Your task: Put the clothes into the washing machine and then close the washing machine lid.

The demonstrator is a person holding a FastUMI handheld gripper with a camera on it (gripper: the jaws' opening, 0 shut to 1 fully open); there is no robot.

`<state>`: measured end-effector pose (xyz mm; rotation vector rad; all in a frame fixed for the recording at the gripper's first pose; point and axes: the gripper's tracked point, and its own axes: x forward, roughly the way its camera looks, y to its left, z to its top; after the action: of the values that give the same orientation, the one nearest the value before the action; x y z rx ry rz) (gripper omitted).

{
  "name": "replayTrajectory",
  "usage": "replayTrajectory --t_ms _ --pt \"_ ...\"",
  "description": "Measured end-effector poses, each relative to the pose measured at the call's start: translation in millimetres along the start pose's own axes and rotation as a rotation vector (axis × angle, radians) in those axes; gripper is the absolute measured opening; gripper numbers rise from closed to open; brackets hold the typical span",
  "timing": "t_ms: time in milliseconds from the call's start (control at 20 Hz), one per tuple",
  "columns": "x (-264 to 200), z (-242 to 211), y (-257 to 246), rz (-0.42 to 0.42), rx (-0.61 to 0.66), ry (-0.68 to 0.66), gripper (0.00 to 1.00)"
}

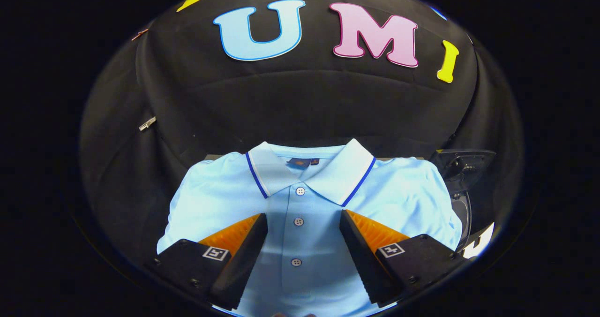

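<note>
Gripper (303, 225) hangs above the shirt with its two fingers spread wide apart, and nothing is held between them. Between the fingers I see the button placket of a light blue short-sleeved polo shirt (300, 200), with its white collar edged by a dark blue stripe (349, 171) lying just beyond the fingertips. Three small buttons run in a line down the gap between the fingers. The shirt lies spread out flat, face up, the collar toward the booth's black cloth wall (300, 106) and the hem toward the camera. What carries it is almost fully covered, so I cannot say if it is a tabletop.

I judge the shirt to be light, soft and limp. It will not keep its shape when lifted; it will fold and hang down, and the sleeves may trail. The knitted cloth is probably not slippery, so a pinch should hold. A good place to take hold seems the chest near the placket or the collar, where the cloth is doubled and thicker; the fingers must come down and gather a fold, because flat cloth gives no edge to grip.

To the right of the shirt, beside its sleeve, stands a dark object with a round part (461, 167); it may belong to the washing machine, but I cannot tell.
</note>
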<state>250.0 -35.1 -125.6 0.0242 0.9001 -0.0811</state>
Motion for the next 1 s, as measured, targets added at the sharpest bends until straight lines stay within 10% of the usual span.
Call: replayTrajectory --t_ms 350,450,850,950,1000 --pt "1 -3 -6 -0.033 -0.004 0.123 0.82" --pt "0 -4 -5 -0.031 -0.004 0.134 0.47" --pt "-5 -7 -10 -0.051 0.024 0.125 0.47" --pt "-6 -9 -5 -0.026 -0.014 0.107 0.10" --pt "-8 -8 -5 -0.020 -0.006 0.095 0.10"
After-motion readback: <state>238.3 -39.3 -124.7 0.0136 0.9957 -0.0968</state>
